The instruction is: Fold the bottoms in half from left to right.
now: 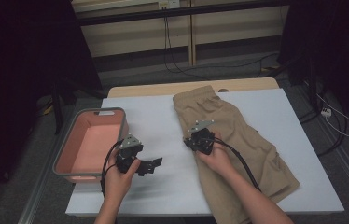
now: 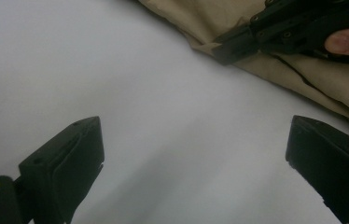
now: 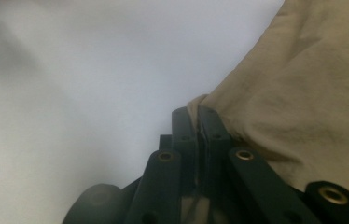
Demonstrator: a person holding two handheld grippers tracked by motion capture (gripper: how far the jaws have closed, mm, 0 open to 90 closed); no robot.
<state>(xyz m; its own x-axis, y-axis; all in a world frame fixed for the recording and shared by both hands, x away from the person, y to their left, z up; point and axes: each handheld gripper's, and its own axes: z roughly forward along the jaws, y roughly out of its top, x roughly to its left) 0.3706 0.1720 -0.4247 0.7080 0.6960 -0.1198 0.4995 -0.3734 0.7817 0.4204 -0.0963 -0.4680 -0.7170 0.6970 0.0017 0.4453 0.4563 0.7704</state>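
The jaws of the left gripper (image 1: 155, 163) stood wide apart over the bare white table (image 1: 163, 116), holding nothing, their tips pointing toward three o'clock. At its nine o'clock sat a pink bin (image 1: 72, 148) at the table's left edge. The right gripper (image 3: 199, 114) had its jaws pinched together on the left edge of the tan shorts (image 1: 238, 140), which lay spread across the table's right half, waistband at twelve o'clock.

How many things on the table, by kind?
Khaki shorts: 1
Pink bin, at the table's left edge: 1
Hand-held grippers: 2, left hand-held gripper open, right hand-held gripper shut on the shorts' edge
Total: 4
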